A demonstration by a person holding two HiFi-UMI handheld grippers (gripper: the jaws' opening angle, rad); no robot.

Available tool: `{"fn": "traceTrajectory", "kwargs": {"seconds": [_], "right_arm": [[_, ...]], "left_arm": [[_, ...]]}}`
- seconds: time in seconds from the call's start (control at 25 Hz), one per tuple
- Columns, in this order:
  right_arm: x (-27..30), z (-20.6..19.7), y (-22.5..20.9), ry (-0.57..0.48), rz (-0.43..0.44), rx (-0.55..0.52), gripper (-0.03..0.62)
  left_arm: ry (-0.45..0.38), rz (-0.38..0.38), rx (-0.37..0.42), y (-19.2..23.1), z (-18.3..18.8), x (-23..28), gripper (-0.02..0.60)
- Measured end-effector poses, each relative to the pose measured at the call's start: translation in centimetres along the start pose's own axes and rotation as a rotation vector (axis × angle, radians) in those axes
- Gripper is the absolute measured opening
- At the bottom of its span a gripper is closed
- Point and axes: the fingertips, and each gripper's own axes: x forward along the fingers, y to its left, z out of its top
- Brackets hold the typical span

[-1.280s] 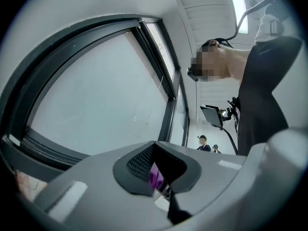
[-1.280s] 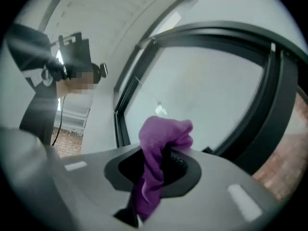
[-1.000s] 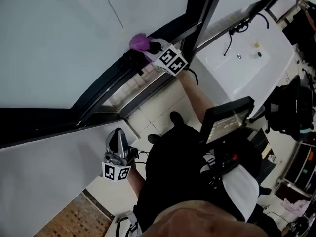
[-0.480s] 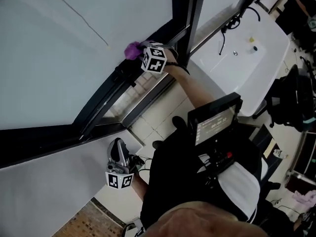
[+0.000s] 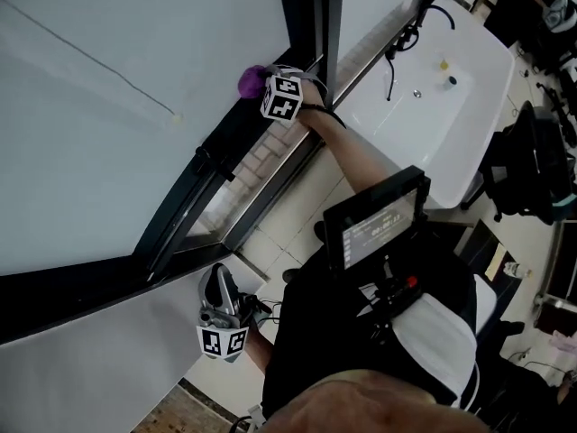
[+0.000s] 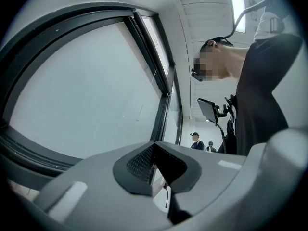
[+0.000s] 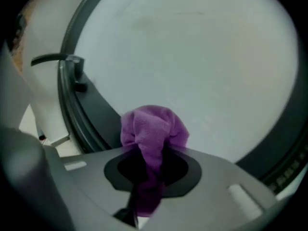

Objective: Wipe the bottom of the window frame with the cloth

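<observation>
We clench the purple cloth (image 5: pixel 251 79) in our right tongs (image 5: pixel 268 83) at the bottom rail of the window frame (image 5: pixel 216 147); our left tongs (image 5: pixel 217 283) hang low by the wall, closed on nothing

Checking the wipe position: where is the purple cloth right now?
The purple cloth is clamped in the right gripper, upper middle of the head view, at the bottom of the dark window frame.
</observation>
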Motion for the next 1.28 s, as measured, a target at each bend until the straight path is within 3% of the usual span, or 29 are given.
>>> {"fn": "traceTrajectory", "kwargs": {"seconds": [0.12,0.2,0.4,0.56,0.72,0.8,0.92,1.08,1.12,1.24,1.28], "right_arm": [[0.2,-5.0,-6.0,0.123,-0.171,0.142,0.067],[-0.2,-6.9,-8.4,0.212,-0.235,0.165,0.069],[0.9,-6.3,-7.8,0.239,-0.265,-0.055,0.069],[0.3,-8.8,-10.1,0.408,-0.32,-0.038,0.066],[0.9,-8.7,-10.9,0.508,-0.422,-0.233,0.069],[1.6,-9.2,-10.9,0.537,-0.399,-0.248,0.065],[0.9,-9.3,-10.2,0.574,-0.279,-0.193,0.064],[0.8,-9.8,-10.1,0.526,-0.352,-0.226,0.057],[0.4,-10.1,-9.6,0.535,-0.329,-0.21,0.055],[-2.6,-11.2,-6.6,0.595,-0.151,-0.11,0.068],[-4.0,-11.1,-5.0,0.561,-0.1,-0.058,0.069]], "left_arm": [[-0.006,0.0,0.008,0.0,0.1,0.0,0.002],[-0.005,0.009,0.002,0.2,-0.2,-0.2,0.002],[-0.011,0.023,0.007,0.2,0.0,-0.2,0.002],[-0.023,0.032,0.013,0.2,0.3,-0.4,0.002],[-0.028,0.05,0.008,0.5,0.4,-1.1,0.002],[-0.035,0.055,0.006,0.8,0.5,-1.3,0.002],[-0.041,0.053,0.006,0.6,0.6,-1.6,0.002],[-0.048,0.044,0.003,0.5,0.8,-1.9,0.002],[-0.052,0.044,0.003,0.5,0.9,-1.9,0.002],[-0.057,0.048,0.004,0.6,1.1,-2.4,0.002],[-0.055,0.05,0.001,0.7,1.1,-2.6,0.002]]}}
